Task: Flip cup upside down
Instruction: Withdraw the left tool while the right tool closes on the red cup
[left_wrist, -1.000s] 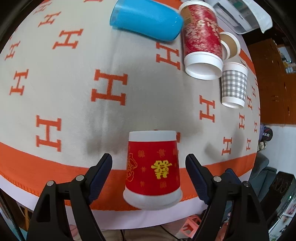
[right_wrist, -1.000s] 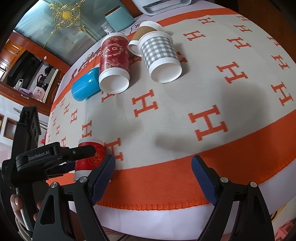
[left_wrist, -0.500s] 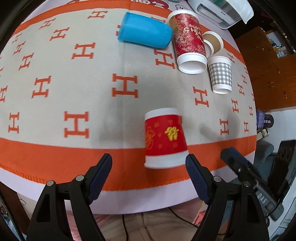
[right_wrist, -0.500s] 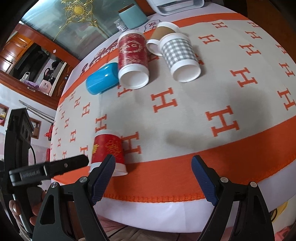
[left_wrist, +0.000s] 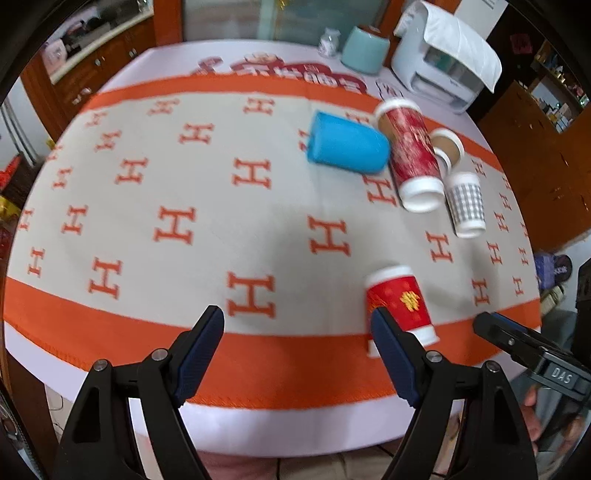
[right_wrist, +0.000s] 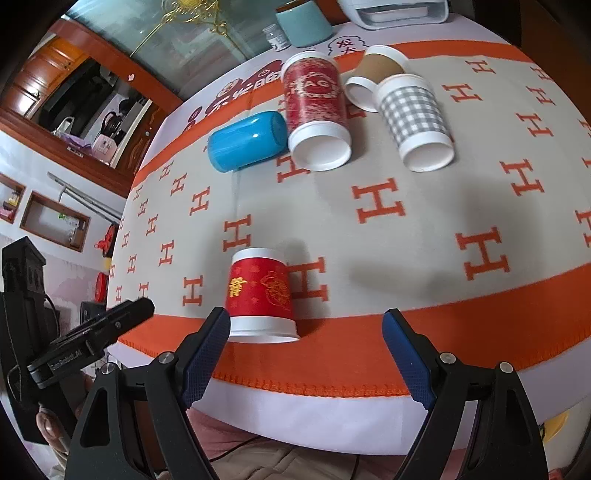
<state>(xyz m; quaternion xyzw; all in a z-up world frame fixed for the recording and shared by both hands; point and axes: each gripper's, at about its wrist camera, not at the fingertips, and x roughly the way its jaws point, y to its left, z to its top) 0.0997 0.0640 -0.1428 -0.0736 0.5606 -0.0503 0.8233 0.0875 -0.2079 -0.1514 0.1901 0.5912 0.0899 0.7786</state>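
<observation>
A small red paper cup (left_wrist: 400, 304) with gold characters stands upside down, rim down, near the front orange border of the tablecloth; it also shows in the right wrist view (right_wrist: 260, 295). My left gripper (left_wrist: 297, 350) is open and empty, pulled back over the table's front edge, the cup just beyond its right finger. My right gripper (right_wrist: 306, 354) is open and empty, the cup just beyond its left finger. Neither touches the cup.
Several cups lie on their sides farther back: a blue one (left_wrist: 345, 147), a tall red one (left_wrist: 413, 158), a grey checked one (left_wrist: 465, 201) and a brown one (left_wrist: 447, 146). A white appliance (left_wrist: 439, 62) and a teal canister (left_wrist: 364, 50) stand at the back.
My left gripper has drawn back and up from the red cup, which now stands free to its right. The right wrist view has shifted so the cup sits nearer its centre.
</observation>
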